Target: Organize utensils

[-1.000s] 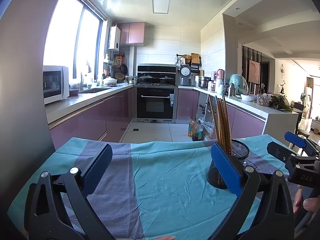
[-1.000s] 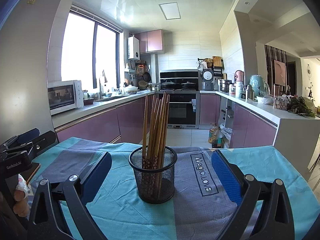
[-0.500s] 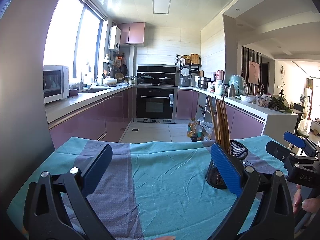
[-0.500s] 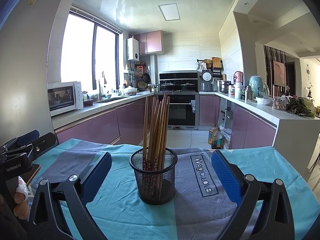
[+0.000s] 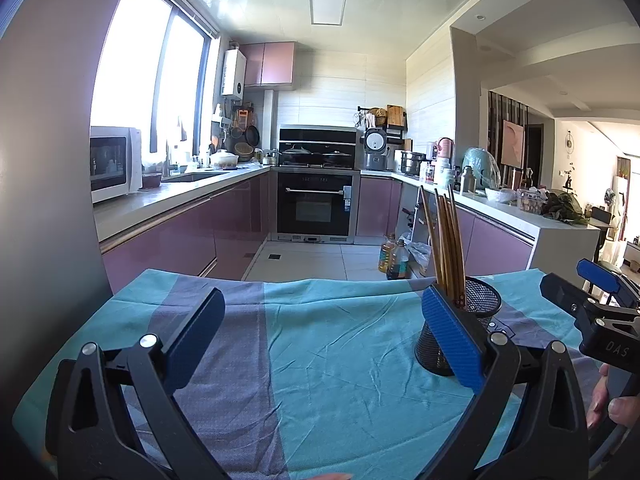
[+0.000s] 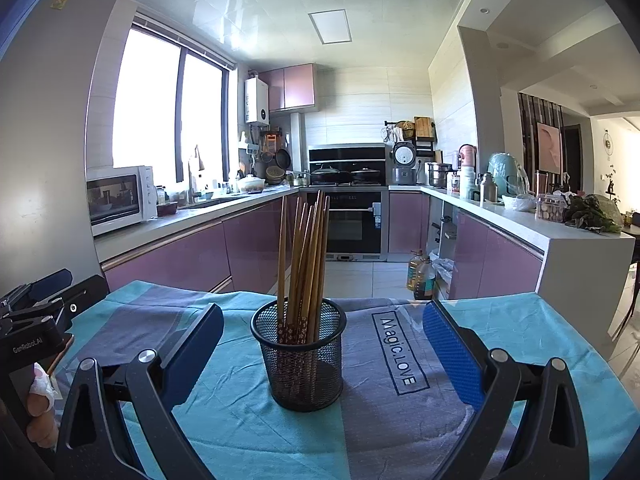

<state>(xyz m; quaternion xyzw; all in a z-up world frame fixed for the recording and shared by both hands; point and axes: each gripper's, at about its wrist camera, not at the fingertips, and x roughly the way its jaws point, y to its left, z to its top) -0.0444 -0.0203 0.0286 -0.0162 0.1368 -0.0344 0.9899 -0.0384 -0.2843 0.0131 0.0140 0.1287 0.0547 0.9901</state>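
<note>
While both grippers, left (image 5: 322, 336) and right (image 6: 323, 338), stay spread wide and empty, the chopsticks (image 6: 306, 264) remain standing in the mesh cup (image 6: 298, 360) mid-tablecloth (image 6: 248, 420), so nothing has changed and sorting looks finished

Before you the table (image 6: 568, 344) is covered by a creased teal and grey-purple cloth (image 6: 248, 420) printed "Magic.LOVE", and directly on that cloth stands a black wire-mesh holder (image 6: 306, 364), upright, just left of the lettering, with wooden chopsticks (image 6: 306, 256) in it.
</note>
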